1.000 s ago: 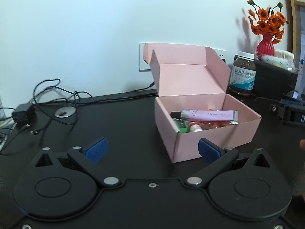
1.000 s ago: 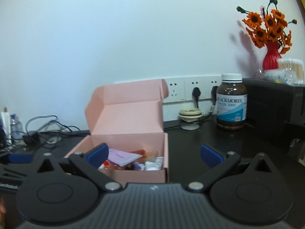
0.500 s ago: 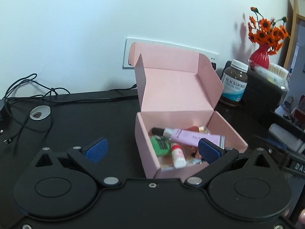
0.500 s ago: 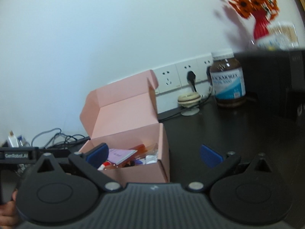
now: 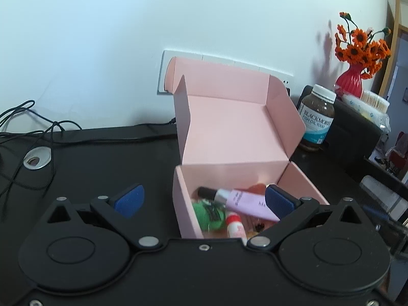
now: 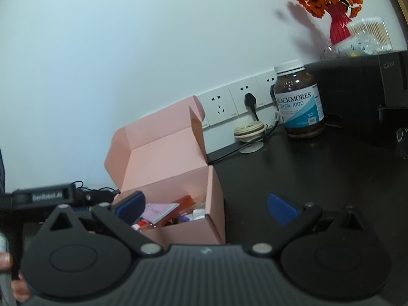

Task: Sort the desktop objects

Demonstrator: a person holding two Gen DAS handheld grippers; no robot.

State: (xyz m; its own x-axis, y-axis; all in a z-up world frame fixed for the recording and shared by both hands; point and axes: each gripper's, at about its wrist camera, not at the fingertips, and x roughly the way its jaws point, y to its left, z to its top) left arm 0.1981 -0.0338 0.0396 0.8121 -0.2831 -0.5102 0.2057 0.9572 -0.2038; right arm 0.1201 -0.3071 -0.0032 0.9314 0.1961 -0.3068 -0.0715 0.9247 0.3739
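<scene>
A pink cardboard box (image 5: 184, 201) stands on the black desk with its lid up. Inside lie a lilac tube (image 5: 242, 200) with a black cap, a green item (image 5: 209, 214), a small white and red bottle (image 5: 234, 225) and something orange (image 5: 257, 187). My left gripper (image 5: 204, 201) is open and hovers at the box's near edge, its right finger over the tube and its left finger outside the left wall. In the right wrist view the same box (image 6: 215, 204) sits low and left. My right gripper (image 6: 206, 207) is open and straddles its right front corner, holding nothing.
A brown Blackmores bottle (image 6: 299, 102) stands by the wall sockets (image 6: 242, 102), next to a black case (image 6: 357, 97) carrying a red vase of orange flowers (image 6: 338, 28). Cables (image 5: 30, 127) trail at the left. A hand (image 6: 6, 260) holds the left gripper's body (image 6: 43, 196).
The left gripper has moved forward and up over the box, which now lies between its fingers. The right gripper has tilted and come closer to the box. Both stay open.
</scene>
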